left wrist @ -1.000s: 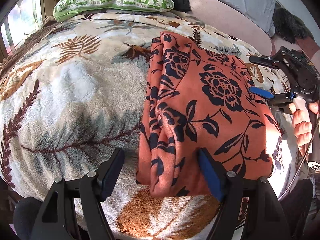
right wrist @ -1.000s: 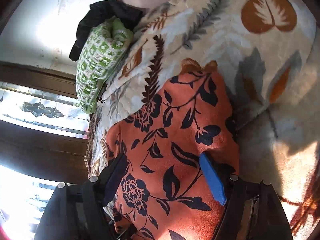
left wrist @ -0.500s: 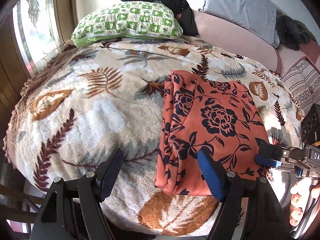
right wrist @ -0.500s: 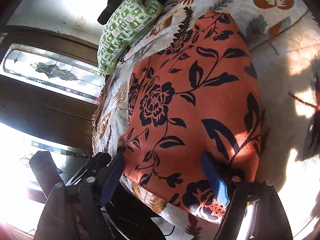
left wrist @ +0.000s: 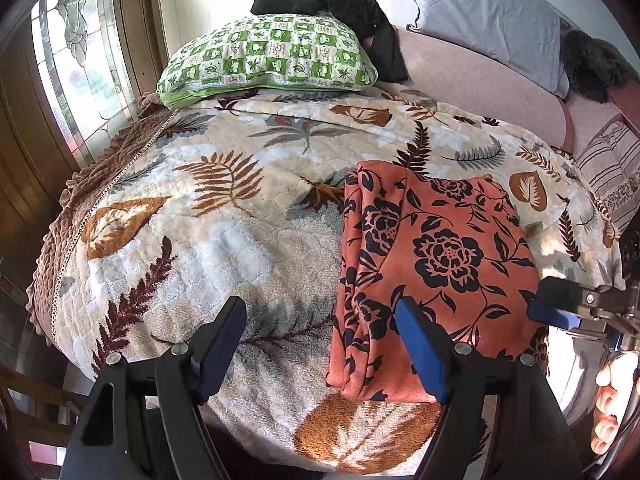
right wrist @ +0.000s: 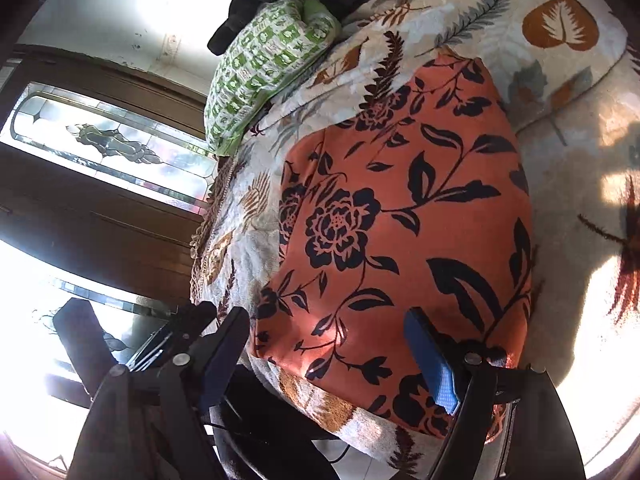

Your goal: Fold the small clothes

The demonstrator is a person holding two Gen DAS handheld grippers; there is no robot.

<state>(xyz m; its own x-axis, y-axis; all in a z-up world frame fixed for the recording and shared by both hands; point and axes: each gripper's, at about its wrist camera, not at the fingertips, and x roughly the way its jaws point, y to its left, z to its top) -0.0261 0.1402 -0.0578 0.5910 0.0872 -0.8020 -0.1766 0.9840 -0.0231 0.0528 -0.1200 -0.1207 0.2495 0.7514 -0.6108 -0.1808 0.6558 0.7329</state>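
An orange cloth with black flowers [left wrist: 432, 264] lies folded flat on the leaf-patterned blanket [left wrist: 224, 216], near the bed's front edge; it also shows in the right wrist view [right wrist: 400, 216]. My left gripper [left wrist: 320, 344] is open and empty, held back above the cloth's near left corner. My right gripper [right wrist: 328, 356] is open and empty, held over the cloth's near edge. In the left wrist view the right gripper's blue-padded tip [left wrist: 556, 304] sits at the cloth's right side.
A green checked pillow [left wrist: 272, 60] lies at the head of the bed with a black garment [left wrist: 340, 4] on it. A grey pillow [left wrist: 488, 16] and a striped cushion [left wrist: 612, 172] lie to the right. A window [left wrist: 76, 64] is on the left.
Both grippers have pulled back and up from the cloth toward the bed's front edge. The cloth stays flat where it lay.
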